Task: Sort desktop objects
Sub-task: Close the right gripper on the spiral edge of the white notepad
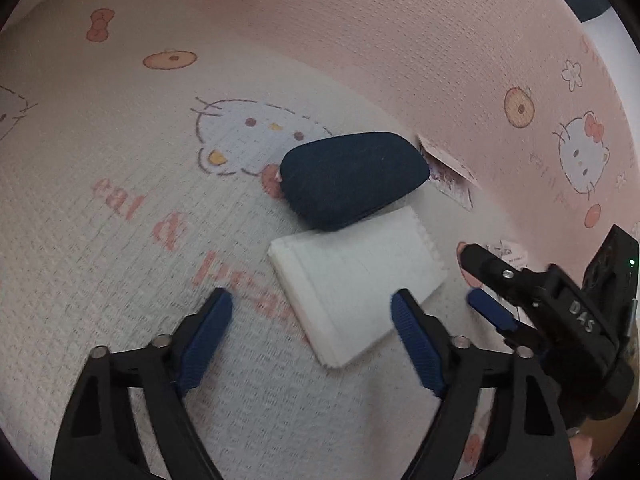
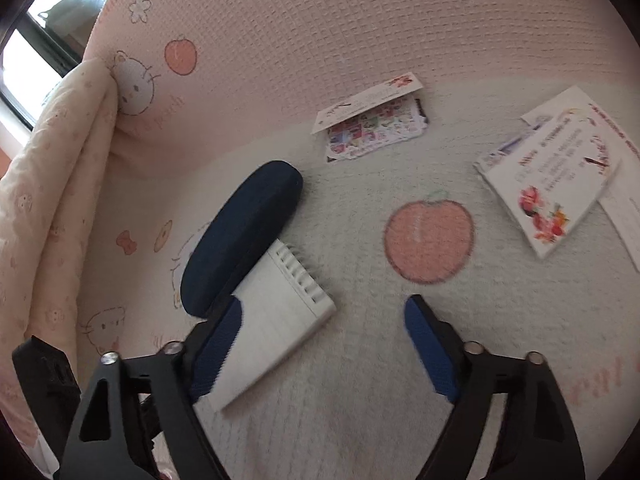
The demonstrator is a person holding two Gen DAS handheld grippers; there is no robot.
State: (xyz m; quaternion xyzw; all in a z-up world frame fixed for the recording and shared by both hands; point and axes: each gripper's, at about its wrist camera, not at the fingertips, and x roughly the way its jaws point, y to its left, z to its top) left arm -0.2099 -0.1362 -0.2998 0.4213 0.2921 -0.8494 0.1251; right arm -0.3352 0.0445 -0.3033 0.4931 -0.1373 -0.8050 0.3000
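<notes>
A dark navy glasses case (image 1: 352, 178) (image 2: 240, 236) lies on a cartoon-print cloth (image 1: 100, 184), its edge resting on a white lined notepad (image 1: 360, 280) (image 2: 276, 316). My left gripper (image 1: 312, 300) stands open just above the cloth, with the notepad's near corner between its blue pads (image 1: 208, 340); neither pad presses on it. My right gripper (image 2: 324, 304) (image 1: 474, 276) is open too, to the right of the notepad. Its left finger (image 2: 216, 356) overlaps the notepad's edge and nothing is gripped.
A sticker sheet with a card on it (image 2: 376, 128) (image 1: 448, 172) lies against the pink padded back (image 2: 320, 40). A pile of flowered cards (image 2: 552, 184) sits at the right. A folded cream quilt (image 2: 52, 200) hangs at the left, beside a window (image 2: 36, 52).
</notes>
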